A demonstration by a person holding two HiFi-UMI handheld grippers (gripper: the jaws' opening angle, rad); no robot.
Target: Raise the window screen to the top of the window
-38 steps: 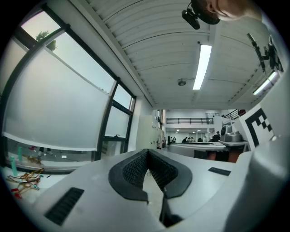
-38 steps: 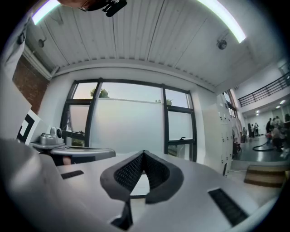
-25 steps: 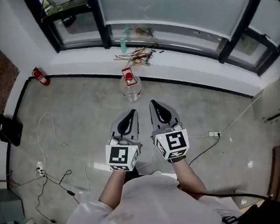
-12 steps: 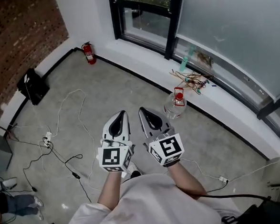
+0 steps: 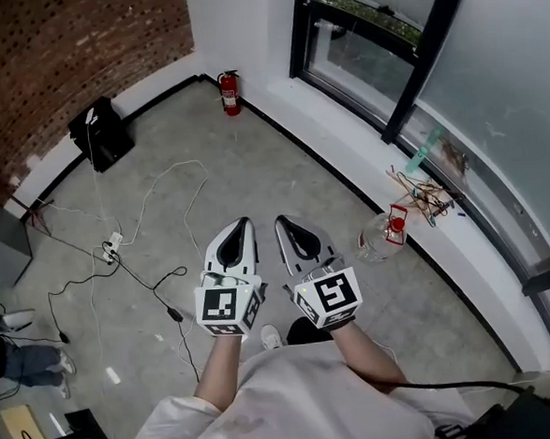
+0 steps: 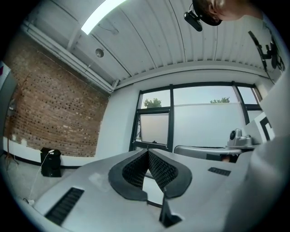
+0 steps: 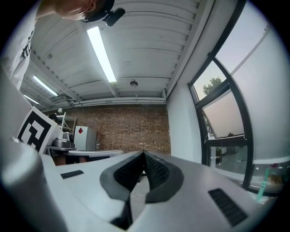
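Left gripper (image 5: 244,223) and right gripper (image 5: 282,222), each with jaws pressed together on nothing, were held side by side above the floor (image 5: 252,159). They were apparently only being carried: the window screen (image 5: 504,66) stood well apart at right, untouched.

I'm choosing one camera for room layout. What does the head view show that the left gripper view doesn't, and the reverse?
Only the head view: a red fire extinguisher by the wall, a clear bottle on the floor near the sill, and a tangle of wires on the sill. Only the left gripper view: the ribbed ceiling and its strip light. Both: the brick wall, the black box at its foot, the dark-framed window, and the left tongs, closed and empty.
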